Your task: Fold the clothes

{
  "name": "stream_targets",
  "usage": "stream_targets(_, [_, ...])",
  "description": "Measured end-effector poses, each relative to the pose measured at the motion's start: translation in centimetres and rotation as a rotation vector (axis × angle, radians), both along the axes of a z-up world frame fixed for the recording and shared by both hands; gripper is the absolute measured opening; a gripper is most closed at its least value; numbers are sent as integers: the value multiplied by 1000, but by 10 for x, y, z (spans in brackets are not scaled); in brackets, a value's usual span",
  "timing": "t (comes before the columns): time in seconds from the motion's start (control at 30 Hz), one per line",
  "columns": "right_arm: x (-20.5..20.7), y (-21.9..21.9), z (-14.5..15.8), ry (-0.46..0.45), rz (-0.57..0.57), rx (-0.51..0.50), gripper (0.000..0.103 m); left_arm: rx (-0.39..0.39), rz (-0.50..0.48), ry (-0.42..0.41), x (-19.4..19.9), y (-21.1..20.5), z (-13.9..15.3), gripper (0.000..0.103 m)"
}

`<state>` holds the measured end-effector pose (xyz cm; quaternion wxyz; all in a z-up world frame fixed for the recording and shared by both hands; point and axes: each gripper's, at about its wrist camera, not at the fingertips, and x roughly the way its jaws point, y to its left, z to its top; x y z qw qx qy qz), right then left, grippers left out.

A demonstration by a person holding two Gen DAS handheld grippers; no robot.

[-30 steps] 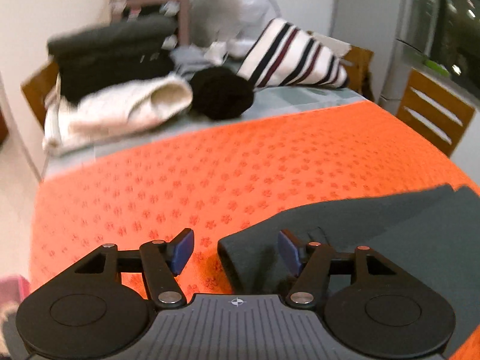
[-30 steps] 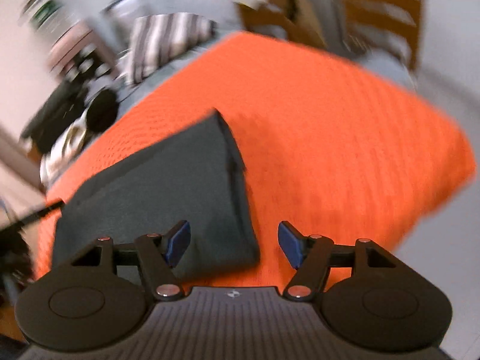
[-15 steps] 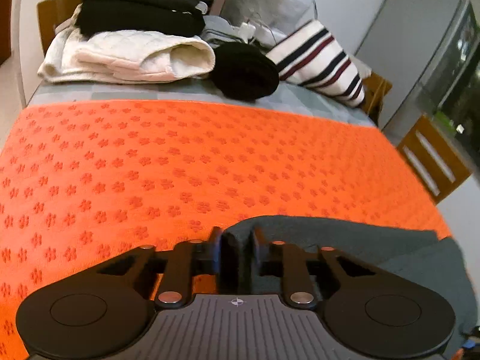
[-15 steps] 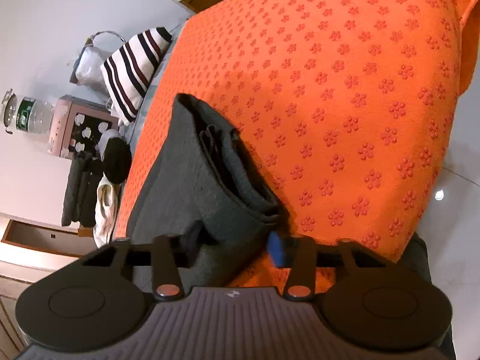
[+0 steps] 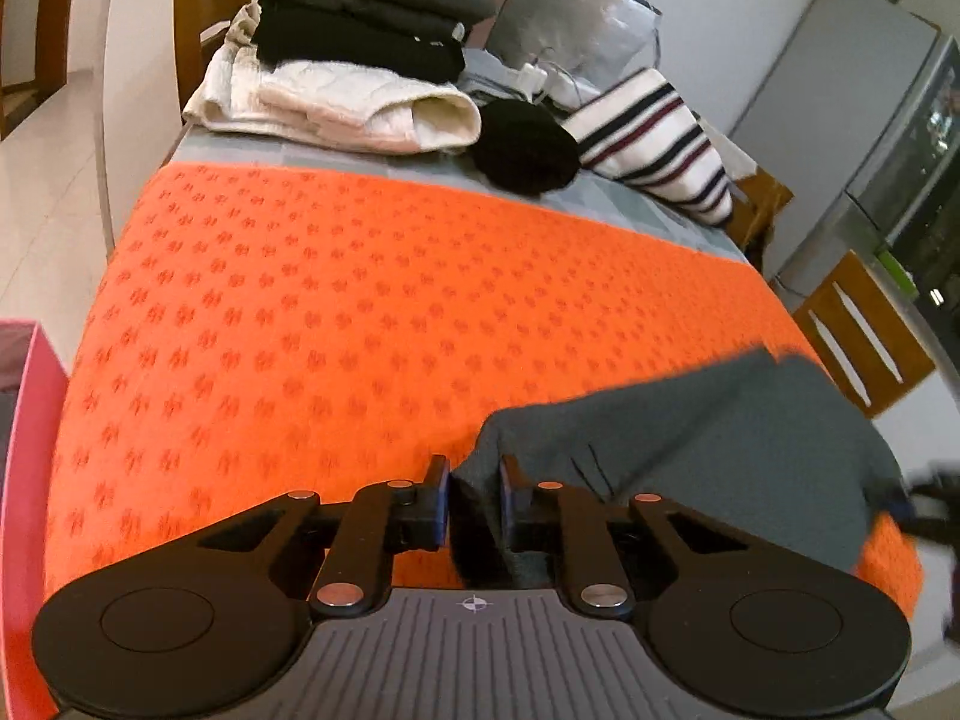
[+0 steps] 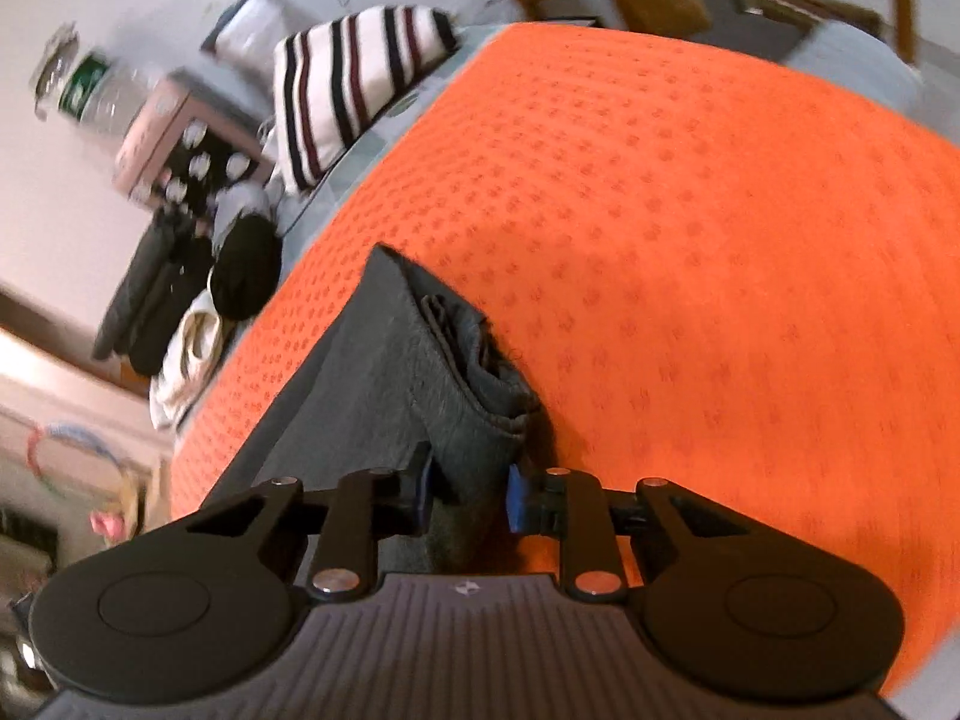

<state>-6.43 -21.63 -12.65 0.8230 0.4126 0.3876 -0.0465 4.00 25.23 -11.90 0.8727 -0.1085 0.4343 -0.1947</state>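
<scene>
A folded dark grey garment lies at the near right of the orange patterned cloth that covers the table. My left gripper is shut on the garment's near left corner. In the right wrist view my right gripper is shut on the near end of the same garment, where its folded layers show at the edge. The garment's near part looks raised off the orange cloth. The right gripper shows blurred at the right edge of the left wrist view.
At the far end of the table lie a stack of folded dark clothes on a cream garment, a black bundle and a striped garment. Wooden chairs stand at the right. A pink bin edge is at the left.
Both grippers went from open to shut on the dark grey garment's near corners. Since half a second ago they have lifted and shifted it slightly; the right view is blurred.
</scene>
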Motion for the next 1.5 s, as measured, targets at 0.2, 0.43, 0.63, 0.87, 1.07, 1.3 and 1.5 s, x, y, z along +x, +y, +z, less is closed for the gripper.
stream_targets(0.2, [76,-19,11,19,169,-78,27,-26,-14,81,-45,-3,-1,19])
stream_targets(0.43, [162,-15,21,20,346,-162,28,-82,-76,135,-85,-24,1,19])
stream_targets(0.63, [215,3,25,2,464,-208,28,-71,-232,159,-105,-53,-7,19])
stream_targets(0.87, [227,16,34,3,541,-307,39,-45,-213,131,-122,-58,-9,26])
stream_targets(1.07, [183,15,70,-67,532,-424,39,-40,-211,24,-132,-38,12,27])
stream_targets(1.3, [106,44,99,-169,665,-435,40,-39,-276,-51,-110,-31,31,26])
stream_targets(1.5, [51,79,99,-188,766,-366,45,-26,-370,-75,-84,-43,36,26])
